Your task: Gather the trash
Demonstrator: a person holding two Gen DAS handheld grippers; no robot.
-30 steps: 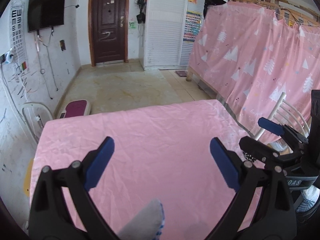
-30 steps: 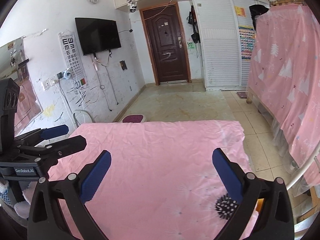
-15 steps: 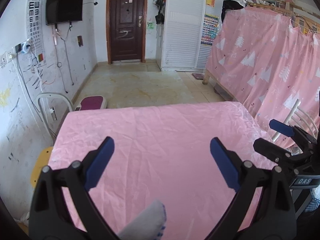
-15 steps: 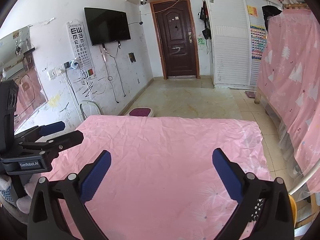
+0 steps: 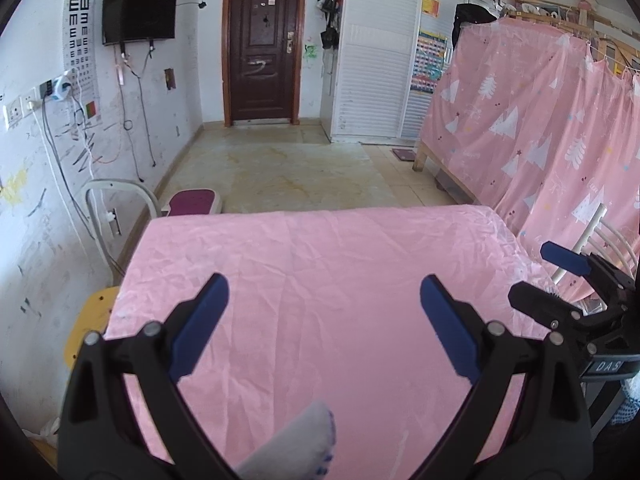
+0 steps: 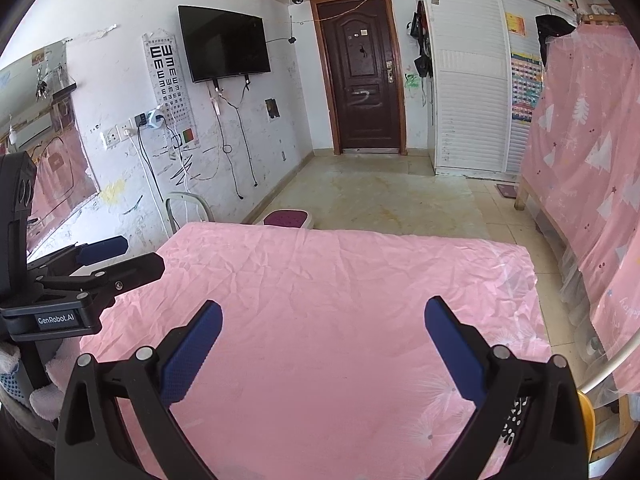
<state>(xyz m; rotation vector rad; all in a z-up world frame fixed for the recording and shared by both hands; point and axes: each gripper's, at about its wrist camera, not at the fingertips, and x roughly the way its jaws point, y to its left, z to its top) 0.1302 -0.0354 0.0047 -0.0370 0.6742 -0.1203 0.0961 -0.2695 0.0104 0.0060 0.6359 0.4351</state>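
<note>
Pink cloth (image 5: 320,288) covers the table, wrinkled across its whole top. Over its near edge the left gripper (image 5: 324,300) hovers with its blue-padded fingers (image 5: 198,322) spread wide and nothing between them; a grey gloved fingertip (image 5: 296,448) pokes in at the bottom of that view. The right gripper (image 6: 324,328) is alongside (also above the cloth (image 6: 340,300)), its fingers (image 6: 456,354) equally wide and holding nothing. No piece of trash can be made out in either view, so I cannot tell where it lies. Beyond the table are a tiled floor (image 5: 288,176), a dark wooden door (image 5: 262,40), a wall-mounted television (image 6: 224,48) and an eye chart (image 6: 168,84). Pink curtains (image 5: 540,136) hang to the right.
</note>
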